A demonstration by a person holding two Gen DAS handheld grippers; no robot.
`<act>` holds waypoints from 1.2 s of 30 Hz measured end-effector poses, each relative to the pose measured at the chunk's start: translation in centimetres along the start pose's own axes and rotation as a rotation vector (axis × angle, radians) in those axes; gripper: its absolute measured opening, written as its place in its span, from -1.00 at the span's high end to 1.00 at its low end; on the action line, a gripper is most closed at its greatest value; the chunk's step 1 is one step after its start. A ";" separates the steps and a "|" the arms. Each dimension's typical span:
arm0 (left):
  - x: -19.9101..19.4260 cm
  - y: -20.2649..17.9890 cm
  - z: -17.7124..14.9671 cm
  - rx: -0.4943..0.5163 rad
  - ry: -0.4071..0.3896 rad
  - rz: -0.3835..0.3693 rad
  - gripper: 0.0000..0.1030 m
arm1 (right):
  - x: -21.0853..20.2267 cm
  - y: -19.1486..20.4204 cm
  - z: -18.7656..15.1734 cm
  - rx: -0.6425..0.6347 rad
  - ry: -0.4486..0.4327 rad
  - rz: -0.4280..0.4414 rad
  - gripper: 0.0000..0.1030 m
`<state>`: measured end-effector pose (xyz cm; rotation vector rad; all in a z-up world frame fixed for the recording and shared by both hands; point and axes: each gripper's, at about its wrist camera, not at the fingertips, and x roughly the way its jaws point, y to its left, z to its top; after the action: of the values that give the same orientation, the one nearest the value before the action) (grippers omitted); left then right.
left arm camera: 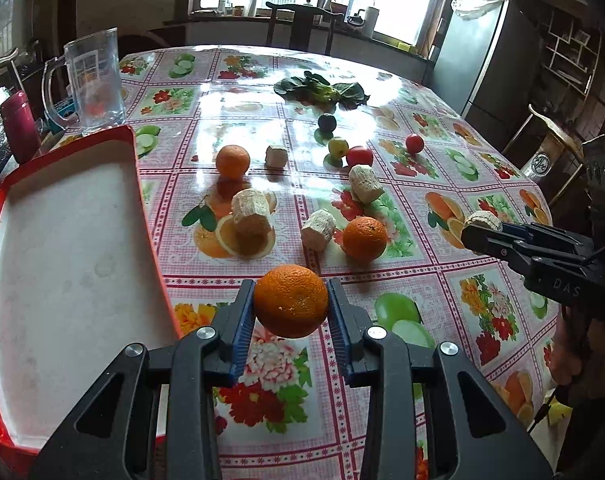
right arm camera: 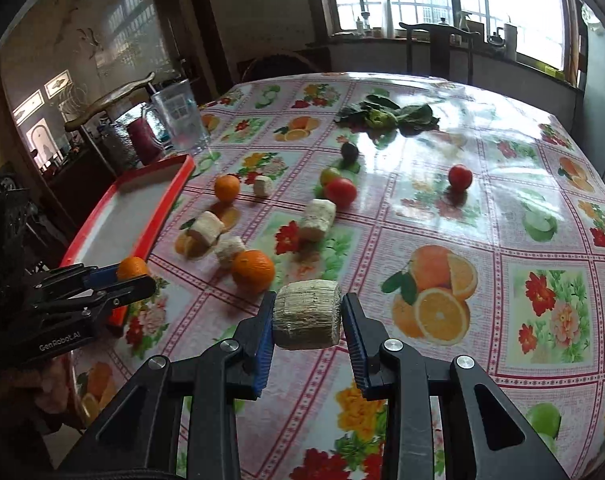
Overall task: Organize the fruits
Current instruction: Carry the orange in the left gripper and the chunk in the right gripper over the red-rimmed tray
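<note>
My left gripper (left arm camera: 291, 300) is shut on an orange (left arm camera: 291, 301) and holds it above the table, just right of the red tray (left arm camera: 62, 240); it also shows in the right wrist view (right arm camera: 136, 276). My right gripper (right arm camera: 306, 314) is shut on a pale corn cob piece (right arm camera: 306, 314), lifted over the table; it also shows in the left wrist view (left arm camera: 482, 226). Two more oranges (left arm camera: 364, 239) (left arm camera: 233, 161), several cob pieces (left arm camera: 251, 212), red tomatoes (left arm camera: 359, 156) and small green fruits (left arm camera: 338, 146) lie on the tablecloth.
A glass mug (left arm camera: 96, 80) and a dark red bottle (left arm camera: 20, 126) stand behind the tray. Leafy greens (left arm camera: 322, 90) lie at the far side. Chairs surround the table and a fridge (left arm camera: 474, 60) stands at the right.
</note>
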<state>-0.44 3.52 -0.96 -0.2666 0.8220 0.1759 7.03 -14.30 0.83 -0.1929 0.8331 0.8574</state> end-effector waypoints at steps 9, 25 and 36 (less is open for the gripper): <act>-3.4 3.1 -1.1 -0.045 -0.052 0.047 0.37 | -0.4 6.2 0.9 -0.086 -0.007 0.125 0.37; -6.8 9.2 -3.2 -0.147 -0.092 0.114 0.37 | 1.7 15.2 1.6 -0.213 0.033 0.252 0.37; -7.2 12.9 -4.4 -0.214 -0.089 0.165 0.37 | 4.8 19.3 2.3 -0.266 0.088 0.323 0.37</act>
<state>-11.66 14.12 -0.59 -0.3890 0.7374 0.4288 -4.06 2.36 2.12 -0.3376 0.8427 1.2724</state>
